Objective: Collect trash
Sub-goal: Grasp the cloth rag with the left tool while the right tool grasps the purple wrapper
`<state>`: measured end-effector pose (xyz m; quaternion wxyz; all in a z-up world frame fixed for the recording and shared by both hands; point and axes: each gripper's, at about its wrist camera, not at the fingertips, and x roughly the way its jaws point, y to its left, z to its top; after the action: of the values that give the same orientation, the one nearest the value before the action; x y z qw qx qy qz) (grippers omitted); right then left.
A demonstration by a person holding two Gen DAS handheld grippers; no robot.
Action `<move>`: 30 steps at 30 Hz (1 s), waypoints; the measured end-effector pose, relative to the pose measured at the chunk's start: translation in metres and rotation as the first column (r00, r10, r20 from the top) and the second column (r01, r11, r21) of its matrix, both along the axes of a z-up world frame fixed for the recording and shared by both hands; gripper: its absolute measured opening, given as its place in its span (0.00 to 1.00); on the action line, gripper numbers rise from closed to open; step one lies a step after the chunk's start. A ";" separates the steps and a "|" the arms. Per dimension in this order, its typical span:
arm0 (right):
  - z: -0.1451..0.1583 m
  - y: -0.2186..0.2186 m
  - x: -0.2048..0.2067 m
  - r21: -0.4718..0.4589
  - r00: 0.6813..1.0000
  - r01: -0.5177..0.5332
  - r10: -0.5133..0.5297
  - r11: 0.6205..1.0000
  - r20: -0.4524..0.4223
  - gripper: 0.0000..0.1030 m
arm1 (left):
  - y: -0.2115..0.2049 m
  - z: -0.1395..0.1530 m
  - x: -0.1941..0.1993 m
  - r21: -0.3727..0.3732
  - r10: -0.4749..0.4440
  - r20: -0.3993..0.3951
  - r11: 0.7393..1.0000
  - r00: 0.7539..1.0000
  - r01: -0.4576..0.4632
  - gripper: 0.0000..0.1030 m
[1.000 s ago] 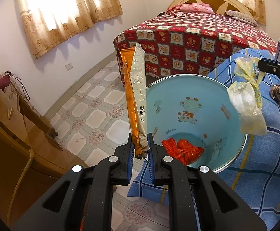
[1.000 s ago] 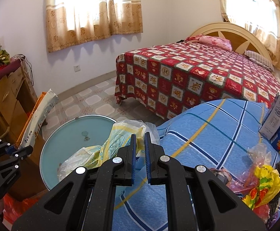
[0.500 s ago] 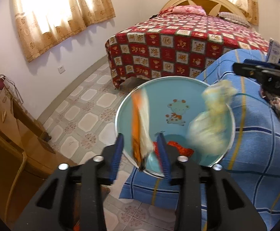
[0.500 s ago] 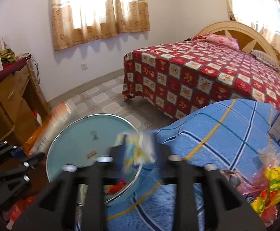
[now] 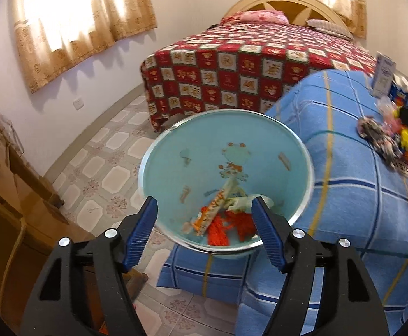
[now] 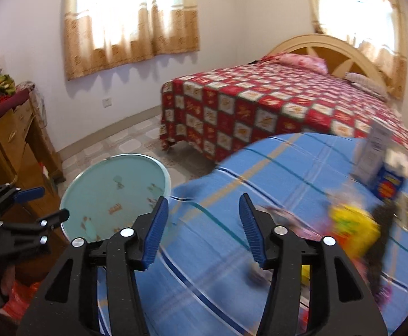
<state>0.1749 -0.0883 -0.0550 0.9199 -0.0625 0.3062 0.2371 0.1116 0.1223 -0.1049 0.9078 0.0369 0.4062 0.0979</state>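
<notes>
A light blue basin (image 5: pixel 260 137) sits at the edge of the blue blanket (image 5: pixel 358 210). In it lie an orange-and-white snack wrapper (image 5: pixel 213 208), a pale plastic bag (image 5: pixel 241 203) and a red bag (image 5: pixel 232 225). My left gripper (image 5: pixel 204 233) is open and empty just in front of the basin. My right gripper (image 6: pixel 201 231) is open and empty above the blanket (image 6: pixel 274 173), right of the basin (image 6: pixel 114 193). More trash (image 5: pixel 394 142) lies on the blanket to the right, blurred in the right wrist view (image 6: pixel 352 226).
A bed with a red checked cover (image 5: pixel 260 61) stands behind. A wooden cabinet (image 5: pixel 10 196) is at the left over a tiled floor (image 5: pixel 106 173). White and blue boxes (image 6: pixel 377 162) stand on the blanket's far right. The left gripper shows in the right wrist view (image 6: pixel 21 218).
Both grippers opened. The snack wrapper left my left gripper and the plastic bag left my right gripper; both now lie in the basin. The right gripper swung right.
</notes>
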 end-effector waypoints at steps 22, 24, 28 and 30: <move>-0.045 -0.236 -0.073 -0.010 0.875 0.482 -0.482 0.876 -0.043 0.68 | -0.183 -0.006 0.041 -0.039 -0.271 0.044 0.961 0.962 0.272 0.68; -0.046 -0.241 -0.073 0.001 0.869 0.493 -0.492 0.870 -0.045 0.69 | -0.195 -0.008 0.048 -0.033 -0.286 0.040 0.957 0.957 0.287 0.68; -0.051 -0.249 -0.075 0.029 0.863 0.504 -0.502 0.863 -0.058 0.70 | -0.210 -0.014 0.060 -0.022 -0.310 0.025 0.950 0.950 0.310 0.67; -0.053 -0.250 -0.076 0.036 0.862 0.506 -0.504 0.862 -0.064 0.72 | -0.215 -0.018 0.065 -0.012 -0.330 0.016 0.944 0.944 0.331 0.58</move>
<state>0.0992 -0.3385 -0.1083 0.9428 0.0499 0.3295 -0.0026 0.1762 -0.0928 -0.1231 0.9144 0.0971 0.3886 -0.0585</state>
